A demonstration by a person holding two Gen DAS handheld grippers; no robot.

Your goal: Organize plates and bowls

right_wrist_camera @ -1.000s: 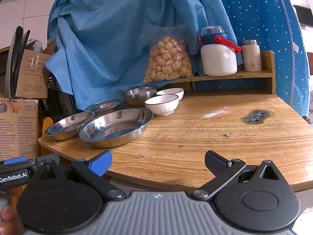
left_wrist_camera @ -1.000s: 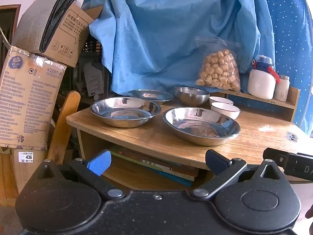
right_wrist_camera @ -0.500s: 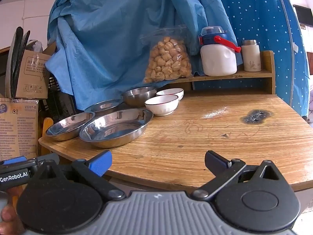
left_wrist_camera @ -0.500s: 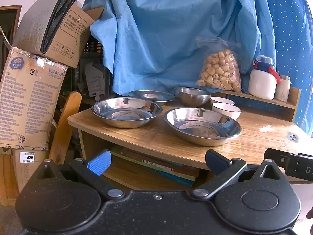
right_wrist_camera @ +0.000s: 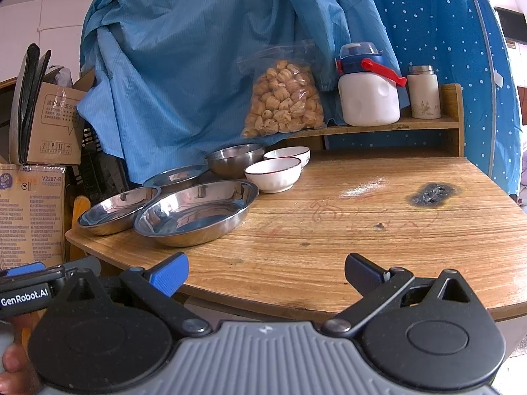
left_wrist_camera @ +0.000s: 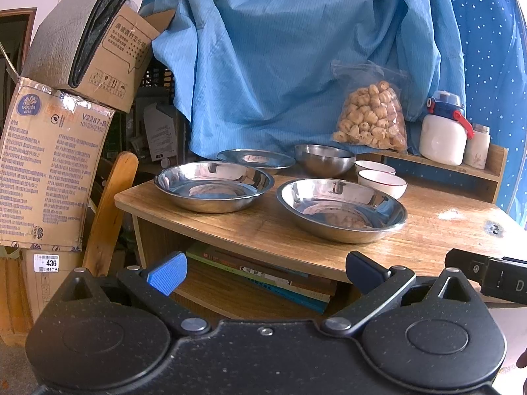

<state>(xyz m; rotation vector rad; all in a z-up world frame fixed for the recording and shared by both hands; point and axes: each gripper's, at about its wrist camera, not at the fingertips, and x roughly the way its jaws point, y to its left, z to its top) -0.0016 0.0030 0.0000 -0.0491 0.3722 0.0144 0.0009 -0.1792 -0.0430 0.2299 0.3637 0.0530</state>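
Two deep steel plates (left_wrist_camera: pixel 214 186) (left_wrist_camera: pixel 342 209) sit side by side on the wooden table (left_wrist_camera: pixel 263 230). Behind them lie a flatter steel plate (left_wrist_camera: pixel 255 158), a steel bowl (left_wrist_camera: pixel 324 159) and two white bowls with dark rims (left_wrist_camera: pixel 382 182) (left_wrist_camera: pixel 374 166). In the right wrist view the same dishes crowd the table's left part: plates (right_wrist_camera: pixel 197 212) (right_wrist_camera: pixel 118 210), steel bowl (right_wrist_camera: pixel 235 159), white bowl (right_wrist_camera: pixel 273 174). My left gripper (left_wrist_camera: pixel 265 271) stands open in front of the table edge, holding nothing. My right gripper (right_wrist_camera: pixel 266 271) is open too, over the near edge.
A shelf (right_wrist_camera: pixel 395 123) at the table's back carries a bag of snacks (right_wrist_camera: pixel 283 102), a white jug (right_wrist_camera: pixel 369 90) and a flask (right_wrist_camera: pixel 423 93). Blue cloth (left_wrist_camera: pixel 296 49) hangs behind. Cardboard boxes (left_wrist_camera: pixel 49 171) and a wooden chair back (left_wrist_camera: pixel 112 204) stand left. Books (left_wrist_camera: pixel 263 276) lie under the tabletop.
The left wrist view has shifted slightly, with the table and dishes a touch farther right and closer. The right gripper and both jaws have not visibly moved.
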